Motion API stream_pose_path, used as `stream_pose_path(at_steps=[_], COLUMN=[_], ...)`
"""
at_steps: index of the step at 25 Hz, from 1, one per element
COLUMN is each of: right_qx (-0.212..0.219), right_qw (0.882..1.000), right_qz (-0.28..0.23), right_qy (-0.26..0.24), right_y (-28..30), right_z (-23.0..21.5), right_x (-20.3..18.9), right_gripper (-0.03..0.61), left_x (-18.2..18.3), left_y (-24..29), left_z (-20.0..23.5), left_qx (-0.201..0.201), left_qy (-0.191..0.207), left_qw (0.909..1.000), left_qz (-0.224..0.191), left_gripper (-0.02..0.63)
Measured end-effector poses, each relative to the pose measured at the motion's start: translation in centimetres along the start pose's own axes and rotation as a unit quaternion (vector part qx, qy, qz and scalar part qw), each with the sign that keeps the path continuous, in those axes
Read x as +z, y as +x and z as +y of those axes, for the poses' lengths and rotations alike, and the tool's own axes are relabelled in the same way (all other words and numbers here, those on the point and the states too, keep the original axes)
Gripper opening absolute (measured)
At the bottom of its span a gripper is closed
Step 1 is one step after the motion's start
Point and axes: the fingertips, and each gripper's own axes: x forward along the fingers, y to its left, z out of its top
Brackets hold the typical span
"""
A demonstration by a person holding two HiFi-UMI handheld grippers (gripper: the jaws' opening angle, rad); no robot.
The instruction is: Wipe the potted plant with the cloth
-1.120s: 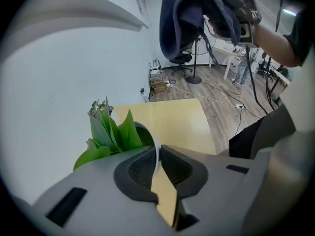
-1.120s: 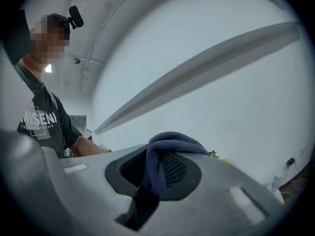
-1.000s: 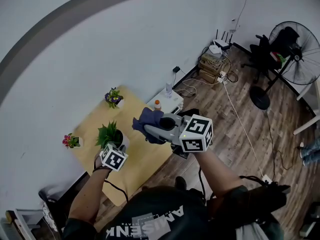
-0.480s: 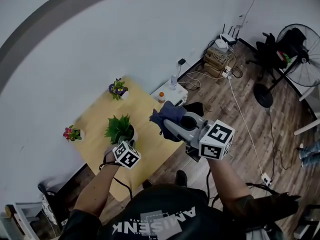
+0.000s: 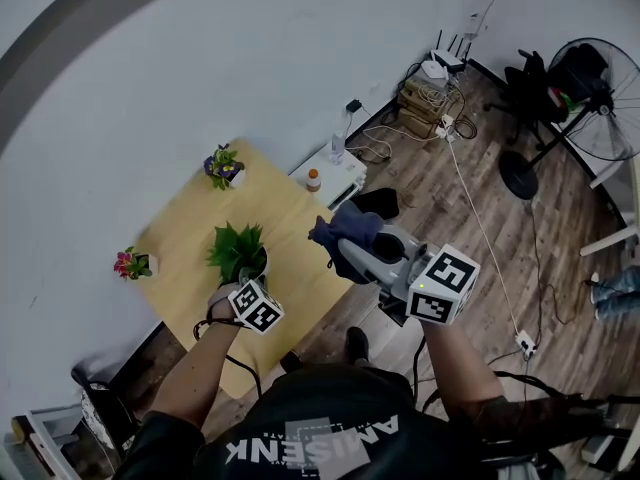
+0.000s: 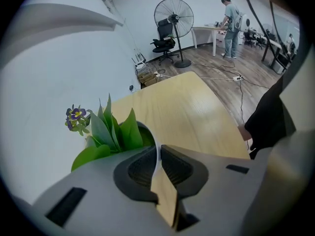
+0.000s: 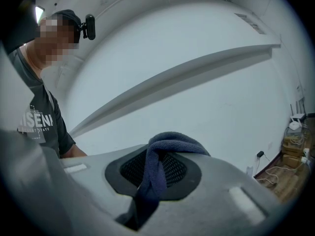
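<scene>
A green leafy plant in a white pot stands on the yellow wooden table. My left gripper is at the pot's near side, pointing steeply down. In the left gripper view its jaws are shut on the thin white rim, with the leaves just beyond. My right gripper hangs to the right of the plant, above the table's right edge, and is apart from the leaves. It is shut on a dark blue cloth. That cloth bulges over the pads of the right gripper.
A small purple-flowered pot stands at the table's far corner and a pink-flowered one at its left corner. Beyond the table are a low white box with an orange-capped bottle, floor cables and a standing fan. A person stands far off.
The right gripper with the cloth has drifted right, further from the plant. The left gripper has stayed at the pot's near side and sunk a little.
</scene>
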Motion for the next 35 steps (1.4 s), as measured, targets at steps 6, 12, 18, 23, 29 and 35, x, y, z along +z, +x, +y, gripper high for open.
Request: stream_pose_path(at_steps=[6,12,18,23,29,35], right_qx=[-0.004,0.014,0.036,0.066,0.091,0.098], right_qw=[1.000,1.000,0.999,0.997,0.992,0.989], right_qz=[-0.002,-0.003,-0.010,-0.009,-0.001,-0.005], right_qy=[0.002,-0.007,-0.031,-0.047,-0.086,-0.108], right_y=[-0.2,-0.3,-0.2,0.3,1.6,2.7], right_z=[-0.3,0.1,1.0,2.8,5.0,6.7], right_x=[-0.2,0.5,2.0,3.1,4.8,6.6], right_gripper=[0.044,0.044,0.045,0.045,0.045,0.045], left_x=[-0.2,0.9,2.0,3.7,2.9,1.7], left_y=[0.2,-1.5,-5.1,-11.5,-21.3,-31.6], left_z=[-0.4,0.0,0.0,2.0,5.3,7.3], left_qx=[0.019,0.012,0.019,0.031,0.092,0.196], left_qy=[0.019,-0.023,-0.070,-0.213,-0.359,-0.372], left_qw=[0.9996,0.9990,0.9946,0.9605,0.8776,0.8290], left_qz=[-0.010,-0.036,-0.073,-0.176,-0.304,-0.369], left_gripper=[0.038,0.061,0.093,0.092,0.092,0.087])
